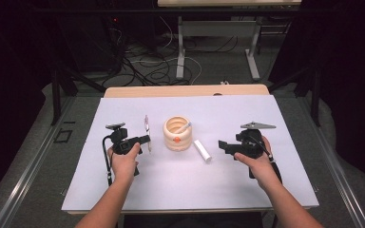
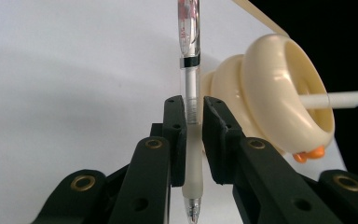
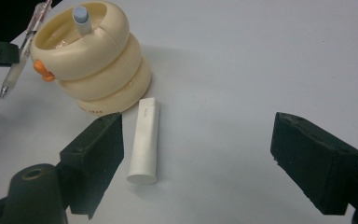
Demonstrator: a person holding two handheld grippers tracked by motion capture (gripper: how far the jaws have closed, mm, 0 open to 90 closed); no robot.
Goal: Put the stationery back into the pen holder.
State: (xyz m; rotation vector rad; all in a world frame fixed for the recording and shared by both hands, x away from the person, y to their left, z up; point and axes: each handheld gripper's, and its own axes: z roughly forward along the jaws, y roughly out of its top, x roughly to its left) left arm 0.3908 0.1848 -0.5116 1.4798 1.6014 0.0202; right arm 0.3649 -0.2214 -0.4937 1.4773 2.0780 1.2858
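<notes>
cream holder (image 1: 177, 134), clear pen (image 2: 189, 70)

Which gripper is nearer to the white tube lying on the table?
The right gripper. It is open just right of the white tube, not touching it. The left gripper, shut on a clear pen, sits beyond the cream holder.

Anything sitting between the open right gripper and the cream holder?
Yes. The white tube lies on the sheet between the right gripper and the cream holder, just beside the holder's base. The high view and the right gripper view both show it.
</notes>
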